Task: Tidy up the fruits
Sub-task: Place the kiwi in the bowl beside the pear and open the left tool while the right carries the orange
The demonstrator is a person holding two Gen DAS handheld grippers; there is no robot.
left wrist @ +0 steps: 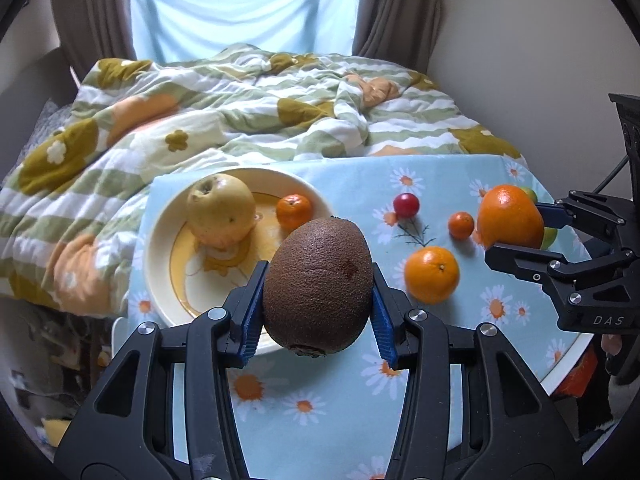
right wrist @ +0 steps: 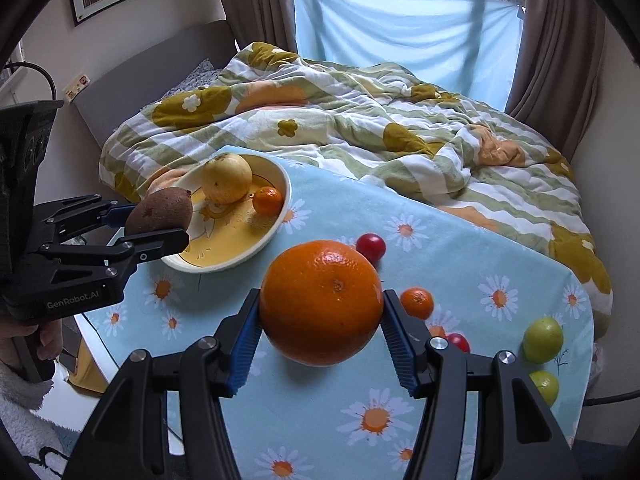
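Room: bed w/ floral duvet (left wrist: 240, 120) behind worktop, blue sheet (right wrist: 400, 28) over window, brown curtains either side.
Worktop: blue daisy cloth (left wrist: 320, 412), touching bed edge.
Left: I see left gripper (left wrist: 318, 292) jaws clenched on kiwi (left wrist: 318, 284), just over plate (left wrist: 160, 240) rim; plate has apple (left wrist: 220, 208) + small mandarin (left wrist: 294, 211).
Mid: loose orange (left wrist: 431, 275), red fruit (left wrist: 406, 205) on cloth.
Right: right gripper (right wrist: 322, 304) jaws grasping big orange (right wrist: 322, 302), above cloth; 2 green fruits (right wrist: 543, 340) near right edge.
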